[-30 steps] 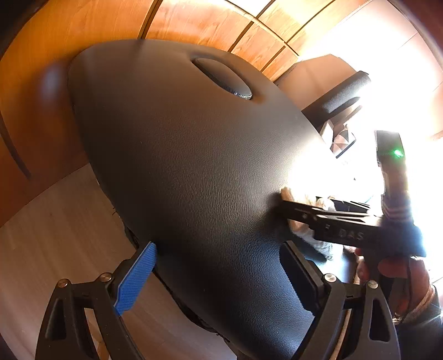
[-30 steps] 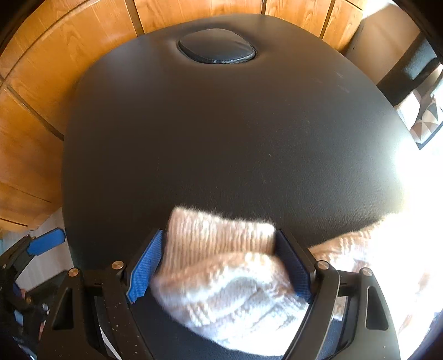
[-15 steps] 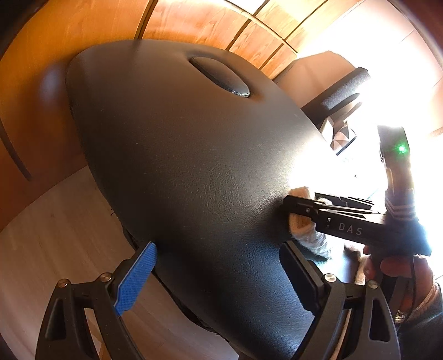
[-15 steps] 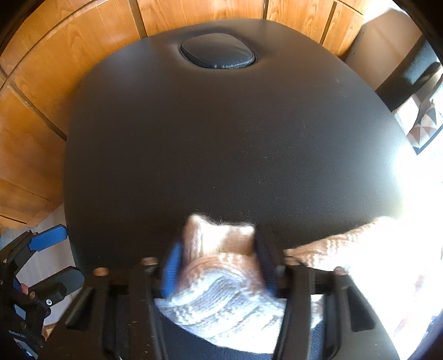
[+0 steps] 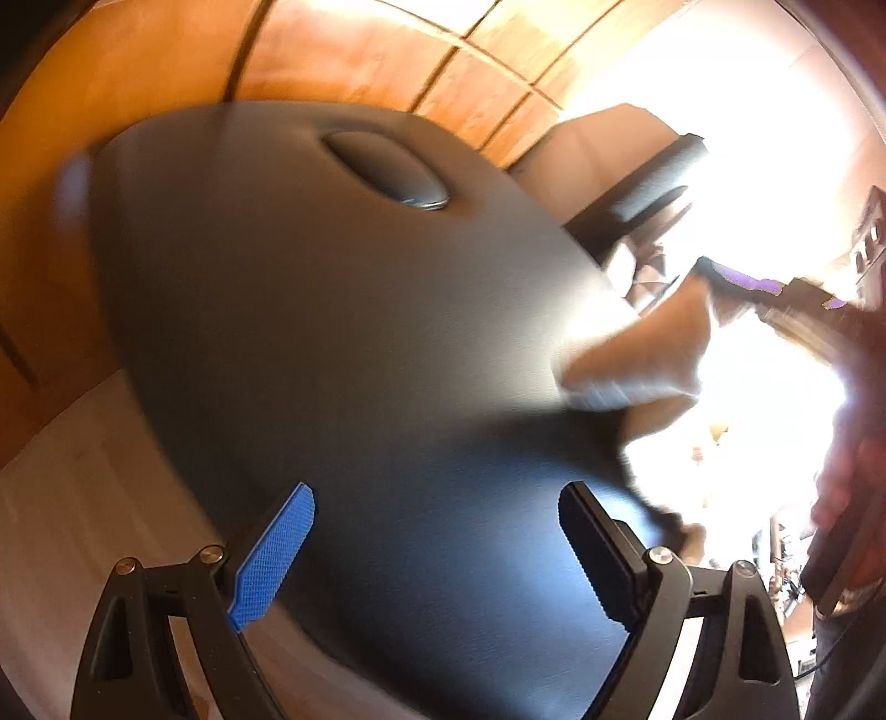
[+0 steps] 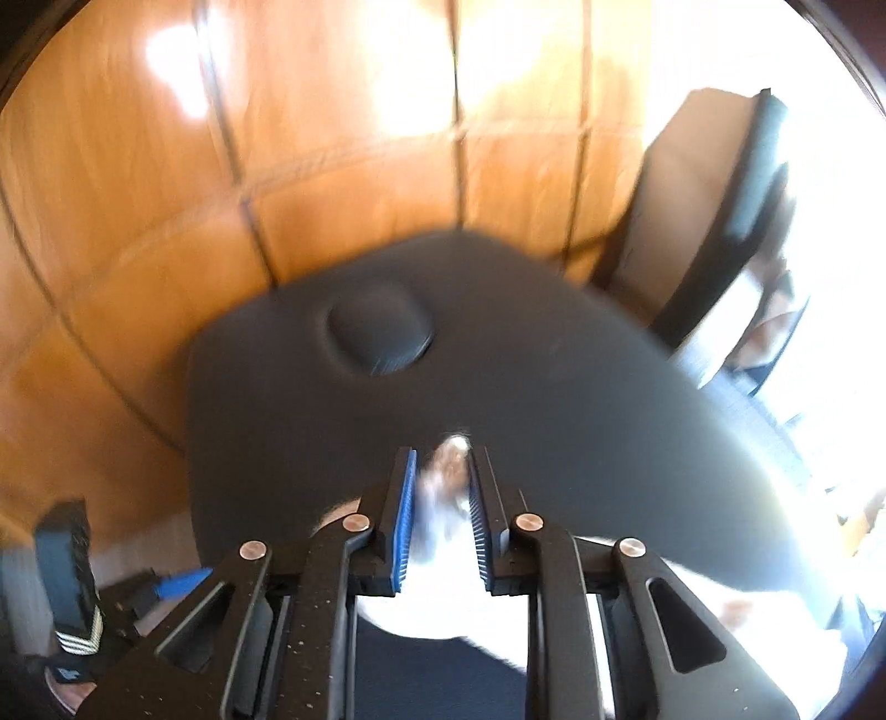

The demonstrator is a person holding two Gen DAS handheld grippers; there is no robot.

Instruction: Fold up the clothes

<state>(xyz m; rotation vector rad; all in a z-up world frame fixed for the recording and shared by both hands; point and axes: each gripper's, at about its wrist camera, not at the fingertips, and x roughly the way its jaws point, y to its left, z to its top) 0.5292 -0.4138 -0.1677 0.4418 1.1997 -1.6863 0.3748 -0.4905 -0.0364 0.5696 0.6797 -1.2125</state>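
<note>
Left gripper [image 5: 437, 559] sits wide open down at the near edge of the black padded surface [image 5: 310, 310], blue pad on one finger, black pad on the other, and nothing between them, just leather-look upholstery showing through the gap. Over the left edge of that surface there's pale wood floor [image 5: 72, 487], and behind it warm wooden wall panels [image 5: 343, 50]. Moving across, an oval inset cushion [image 5: 387, 171] sits in the far end of the surface. Further right, the pinkish-white knit garment [image 5: 642, 354] is off the surface at its top end, pulled up into a peak, the lower part trailing back toward the surface edge; glare from the window washes out most of it. At the top of that peak, the right gripper [image 6: 440, 498] has its fingers drawn close together, clamped on a bunched fold of the knit garment [image 6: 448, 465], with more of the fabric spilling white underneath the gripper body. Both views are smeared with motion blur. Far right, a dark-framed chair [image 6: 714, 221] with a tan back stands beside the surface, and the person's right hand [image 5: 841, 487] shows as a reddish blur against the bright window.
</note>
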